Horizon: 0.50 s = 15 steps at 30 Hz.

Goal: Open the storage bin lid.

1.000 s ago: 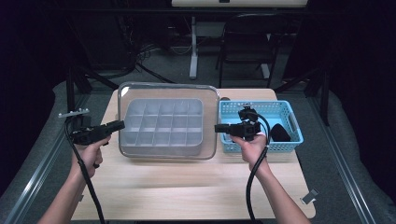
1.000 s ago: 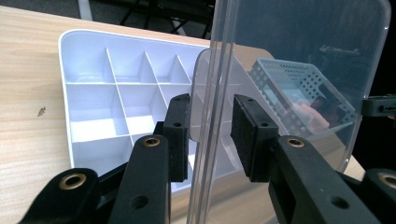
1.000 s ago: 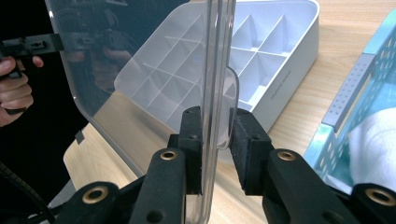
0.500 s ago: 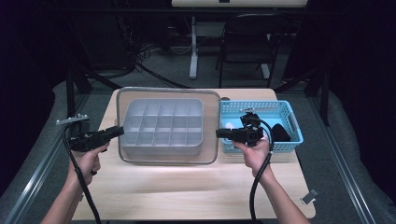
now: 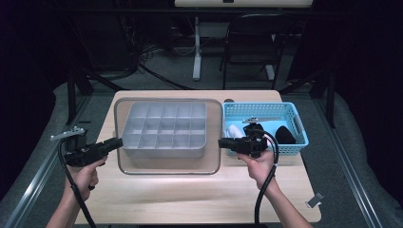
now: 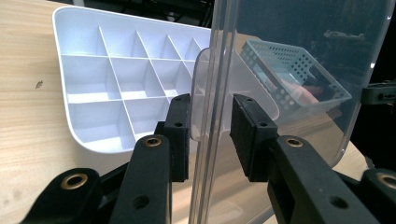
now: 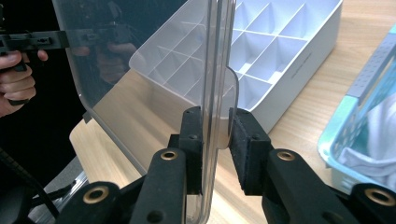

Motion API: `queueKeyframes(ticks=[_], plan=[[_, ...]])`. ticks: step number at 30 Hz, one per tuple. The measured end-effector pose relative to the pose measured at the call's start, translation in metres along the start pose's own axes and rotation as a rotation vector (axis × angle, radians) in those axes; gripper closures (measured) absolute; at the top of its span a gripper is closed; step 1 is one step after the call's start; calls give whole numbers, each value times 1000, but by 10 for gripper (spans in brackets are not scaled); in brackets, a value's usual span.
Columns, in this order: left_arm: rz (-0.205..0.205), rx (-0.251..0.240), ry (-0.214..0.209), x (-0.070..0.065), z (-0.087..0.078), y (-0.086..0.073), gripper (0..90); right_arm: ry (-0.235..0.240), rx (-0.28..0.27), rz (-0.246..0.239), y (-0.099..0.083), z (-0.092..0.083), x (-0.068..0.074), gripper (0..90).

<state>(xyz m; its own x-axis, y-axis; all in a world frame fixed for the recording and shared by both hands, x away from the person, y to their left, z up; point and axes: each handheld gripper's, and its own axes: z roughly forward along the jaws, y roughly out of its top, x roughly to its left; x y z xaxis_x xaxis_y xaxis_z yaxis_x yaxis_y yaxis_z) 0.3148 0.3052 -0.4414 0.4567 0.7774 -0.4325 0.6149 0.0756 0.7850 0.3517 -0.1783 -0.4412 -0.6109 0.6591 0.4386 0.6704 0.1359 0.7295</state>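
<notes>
Clear lid (image 5: 168,164) is being held level above the white divided tray (image 5: 166,130) on the counter (image 5: 190,199). Its left edge is being gripped by the left gripper (image 5: 114,142) and its right edge by the right gripper (image 5: 223,142), beside the blue basket (image 5: 297,126), jaws clamped on the tabs.

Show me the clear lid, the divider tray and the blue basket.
Clear lid (image 6: 299,56), left gripper view, its flat panel.
Divider tray (image 5: 164,128), high view, centre partitions.
Blue basket (image 5: 259,109), high view, far rim.
</notes>
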Motion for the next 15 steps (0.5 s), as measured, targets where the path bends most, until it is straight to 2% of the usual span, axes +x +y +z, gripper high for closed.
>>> queueKeyframes(ticks=[1,15], plan=[[11,9,1,1,-2,0,688,0,0,0,0,0,0,753],[6,1,20,5,-21,-10,688,26,25,-15,-4,10,13,752]])
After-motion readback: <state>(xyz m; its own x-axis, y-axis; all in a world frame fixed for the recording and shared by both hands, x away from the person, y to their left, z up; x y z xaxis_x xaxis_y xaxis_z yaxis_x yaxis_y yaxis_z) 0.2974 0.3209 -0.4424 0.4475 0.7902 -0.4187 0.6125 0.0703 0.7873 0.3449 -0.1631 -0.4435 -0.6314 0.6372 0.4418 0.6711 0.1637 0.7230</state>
